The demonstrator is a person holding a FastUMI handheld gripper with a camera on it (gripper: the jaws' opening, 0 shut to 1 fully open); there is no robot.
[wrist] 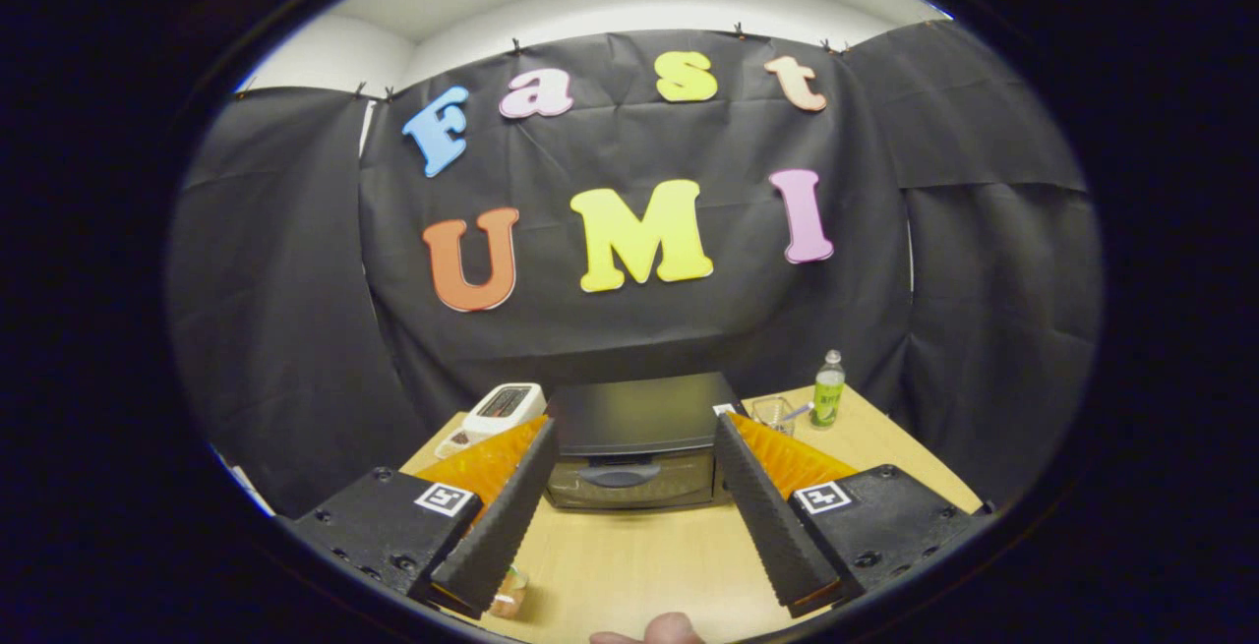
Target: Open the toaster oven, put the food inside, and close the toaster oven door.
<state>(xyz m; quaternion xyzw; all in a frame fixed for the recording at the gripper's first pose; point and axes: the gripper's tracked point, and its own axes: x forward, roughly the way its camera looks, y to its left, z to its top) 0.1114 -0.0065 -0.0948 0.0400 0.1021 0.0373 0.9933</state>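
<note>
The dark toaster oven point(634, 442) stands on the wooden table point(649, 565) beyond my fingers, its glass door shut and the door handle point(620, 476) facing me. My gripper point(636, 436) is open and held above the table, with its two fingers framing the oven's front and nothing between them. Under the left finger a small pale piece of food point(509, 595) lies on the table near the front edge, partly hidden by the finger.
A white pop-up toaster point(505, 408) sits to the left of the oven. To the oven's right stand a clear glass point(775, 415) and a green-labelled bottle point(828, 390). A person's fingertip point(661, 630) shows at the table's near edge.
</note>
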